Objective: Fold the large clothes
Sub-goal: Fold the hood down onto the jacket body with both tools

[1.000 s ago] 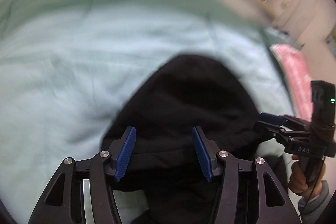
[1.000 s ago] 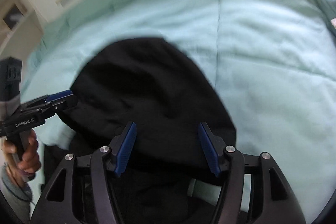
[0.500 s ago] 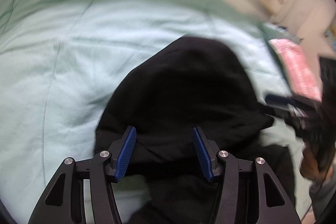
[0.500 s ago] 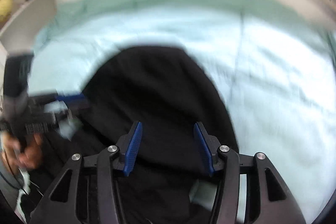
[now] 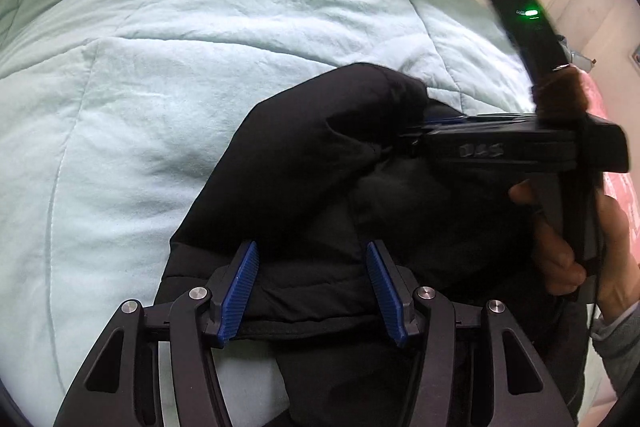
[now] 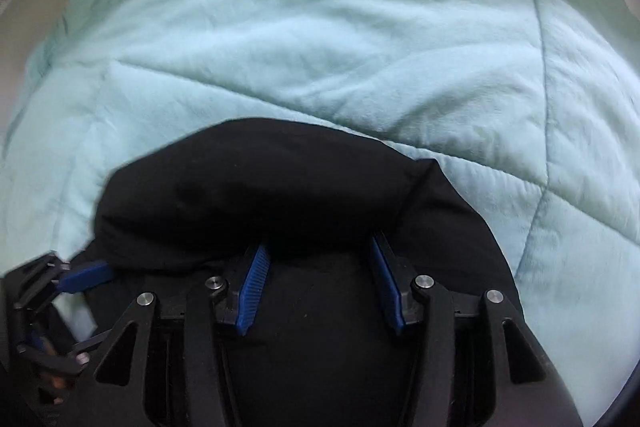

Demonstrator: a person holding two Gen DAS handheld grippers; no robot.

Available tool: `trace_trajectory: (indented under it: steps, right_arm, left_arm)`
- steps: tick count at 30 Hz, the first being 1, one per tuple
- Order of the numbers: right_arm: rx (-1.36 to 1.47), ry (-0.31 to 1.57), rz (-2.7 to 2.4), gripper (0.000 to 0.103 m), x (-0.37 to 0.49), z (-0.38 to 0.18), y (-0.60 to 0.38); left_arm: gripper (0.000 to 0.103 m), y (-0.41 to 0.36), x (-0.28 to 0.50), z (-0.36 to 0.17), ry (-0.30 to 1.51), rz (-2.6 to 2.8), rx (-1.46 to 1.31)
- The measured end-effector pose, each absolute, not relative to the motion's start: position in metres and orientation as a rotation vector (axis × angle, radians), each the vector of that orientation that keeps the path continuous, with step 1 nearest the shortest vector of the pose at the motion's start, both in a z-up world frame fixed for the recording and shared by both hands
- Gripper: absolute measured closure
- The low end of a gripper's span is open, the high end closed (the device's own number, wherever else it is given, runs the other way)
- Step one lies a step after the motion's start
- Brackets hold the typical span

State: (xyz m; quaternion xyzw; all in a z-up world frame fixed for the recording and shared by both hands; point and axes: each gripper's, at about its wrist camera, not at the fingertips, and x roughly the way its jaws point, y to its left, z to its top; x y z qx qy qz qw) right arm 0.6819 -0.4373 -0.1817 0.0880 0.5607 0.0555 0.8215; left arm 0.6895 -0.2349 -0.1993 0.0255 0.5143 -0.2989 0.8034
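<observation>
Change: right gripper (image 5: 424,131) has swung in from the garment's edge onto its top fold.
Bedding: pale mint quilted comforter (image 5: 168,75), covering the bed.
Garment: bulky black padded jacket (image 5: 320,163) heaped on comforter, near edge.
Left gripper (image 5: 312,287): fingers apart, straddling jacket hem, pads not pressing.
Right gripper: jaws closing, jacket fold between, tips buried in cloth.
Hand (image 5: 576,247): grips right handle.

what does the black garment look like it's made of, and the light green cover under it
Black garment: seems a matte, padded woven synthetic, judging by its puffy folds and stitched channels. Light green cover: looks like a soft, brushed quilted comforter, given its fuzzy nap and sewn seam lines. Exact fibres cannot be told.
</observation>
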Motion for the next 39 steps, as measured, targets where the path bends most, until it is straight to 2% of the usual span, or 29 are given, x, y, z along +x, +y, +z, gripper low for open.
trace_trajectory:
  steps: [4, 9, 13, 17, 19, 23, 26, 28, 29, 30, 34, 39]
  right_arm:
    - [0.197, 1.108, 0.159, 0.051, 0.643, -0.139, -0.452]
    - [0.141, 1.050, 0.165, 0.051, 0.599, -0.088, -0.470]
    - [0.138, 1.188, 0.133, 0.051, 0.587, -0.137, -0.485]
    - [0.235, 1.268, 0.147, 0.053, 0.584, -0.185, -0.497]
    - [0.256, 1.272, 0.141, 0.054, 0.587, -0.190, -0.499]
    - [0.211, 1.265, 0.161, 0.053, 0.588, -0.179, -0.498]
    - [0.235, 1.185, 0.212, 0.052, 0.586, -0.147, -0.511]
    - [0.252, 1.108, 0.236, 0.040, 0.593, -0.123, -0.524]
    - [0.258, 1.091, 0.242, 0.032, 0.597, -0.118, -0.528]
    - [0.262, 1.074, 0.248, 0.032, 0.608, -0.114, -0.535]
    - [0.289, 1.116, 0.278, 0.032, 0.637, -0.126, -0.553]
    - [0.324, 1.184, 0.336, 0.032, 0.664, -0.156, -0.556]
  left_arm:
    - [0.046, -0.229, 0.687, -0.179, 1.095, -0.659, 0.023]
    - [0.045, -0.209, 0.685, -0.121, 0.983, -0.735, -0.043]
    - [0.045, -0.203, 0.702, -0.133, 1.036, -0.706, -0.049]
    - [0.047, -0.212, 0.710, -0.196, 1.226, -0.654, -0.033]
    - [0.047, -0.214, 0.711, -0.215, 1.239, -0.639, -0.006]
    - [0.047, -0.211, 0.707, -0.192, 1.164, -0.656, 0.025]
    - [0.046, -0.194, 0.703, -0.154, 1.071, -0.741, -0.018]
    - [0.038, -0.187, 0.711, -0.132, 1.018, -0.778, -0.047]
    - [0.022, -0.187, 0.718, -0.124, 1.006, -0.790, -0.053]
    - [0.018, -0.189, 0.729, -0.119, 1.000, -0.810, -0.054]
    - [0.018, -0.214, 0.772, -0.141, 1.119, -0.889, -0.049]
    - [0.018, -0.234, 0.790, -0.180, 1.244, -0.979, -0.047]
